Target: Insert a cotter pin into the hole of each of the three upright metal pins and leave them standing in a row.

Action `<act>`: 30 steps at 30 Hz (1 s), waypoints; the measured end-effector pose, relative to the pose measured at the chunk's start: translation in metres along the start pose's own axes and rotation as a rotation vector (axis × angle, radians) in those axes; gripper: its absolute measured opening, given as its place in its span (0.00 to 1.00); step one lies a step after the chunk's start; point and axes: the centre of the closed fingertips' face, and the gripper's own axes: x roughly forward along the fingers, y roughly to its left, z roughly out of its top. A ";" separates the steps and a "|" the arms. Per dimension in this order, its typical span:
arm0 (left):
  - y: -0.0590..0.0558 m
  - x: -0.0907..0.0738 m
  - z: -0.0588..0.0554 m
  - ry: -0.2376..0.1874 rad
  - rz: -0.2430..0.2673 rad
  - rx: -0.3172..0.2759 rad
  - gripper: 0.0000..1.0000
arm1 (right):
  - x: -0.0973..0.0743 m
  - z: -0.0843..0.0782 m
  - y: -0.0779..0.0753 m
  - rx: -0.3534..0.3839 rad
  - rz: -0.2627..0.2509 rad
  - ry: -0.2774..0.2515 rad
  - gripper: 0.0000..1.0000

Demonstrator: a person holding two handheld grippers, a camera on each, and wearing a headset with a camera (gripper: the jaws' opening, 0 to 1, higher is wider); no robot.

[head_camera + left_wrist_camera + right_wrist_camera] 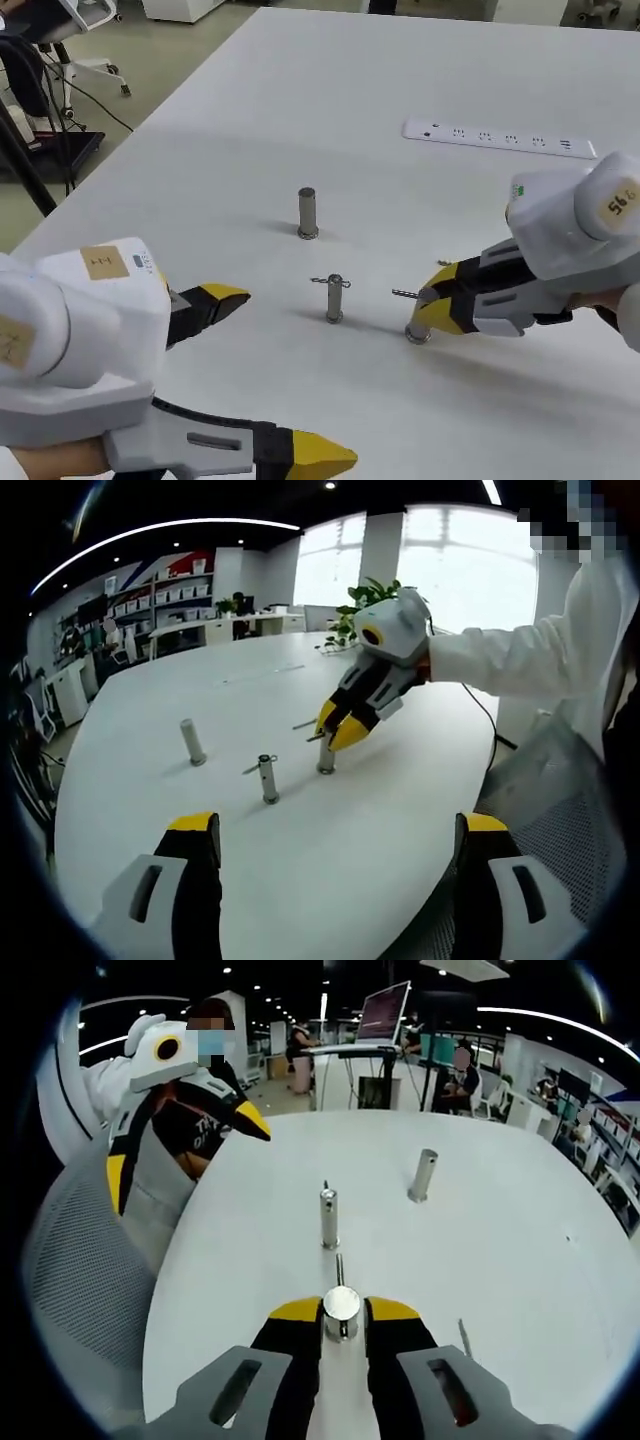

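Observation:
Three upright metal pins stand on the white table (pixel 250 140). The far pin (pixel 307 213) is bare. A cotter pin (pixel 330 282) crosses the top of the middle pin (pixel 335 300). My right gripper (pixel 432 310) is shut on the nearest pin (pixel 419 330), with a cotter pin (pixel 405 294) sticking out of its top. The right gripper view shows that gripped pin (pixel 341 1303) between the jaws, and the middle pin (pixel 329 1218) and far pin (pixel 423 1175) beyond. My left gripper (pixel 275 375) hovers open and holds nothing, at the near left.
A white power strip (pixel 500 138) lies at the back right of the table. A loose cotter pin (pixel 464 1338) lies on the table beside the right gripper. An office chair (pixel 80 20) stands past the table's left edge.

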 end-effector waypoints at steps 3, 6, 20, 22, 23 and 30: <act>0.000 -0.002 -0.006 0.037 0.007 0.032 0.97 | -0.002 0.007 0.001 0.019 -0.011 -0.031 0.27; -0.001 -0.003 -0.005 0.033 0.001 0.035 0.97 | -0.011 0.018 0.006 0.020 -0.015 -0.066 0.33; 0.006 -0.012 0.009 -0.026 0.013 0.016 0.98 | -0.062 0.018 0.026 0.139 -0.121 -0.095 0.71; 0.008 -0.013 0.009 -0.025 0.021 0.017 0.98 | -0.069 0.015 0.029 0.152 -0.133 -0.085 0.75; 0.009 -0.013 0.008 -0.024 0.023 0.017 0.98 | -0.071 0.014 0.031 0.159 -0.135 -0.086 0.77; 0.013 -0.020 0.005 -0.034 0.037 -0.003 0.98 | -0.084 0.005 0.043 0.235 -0.158 -0.103 0.86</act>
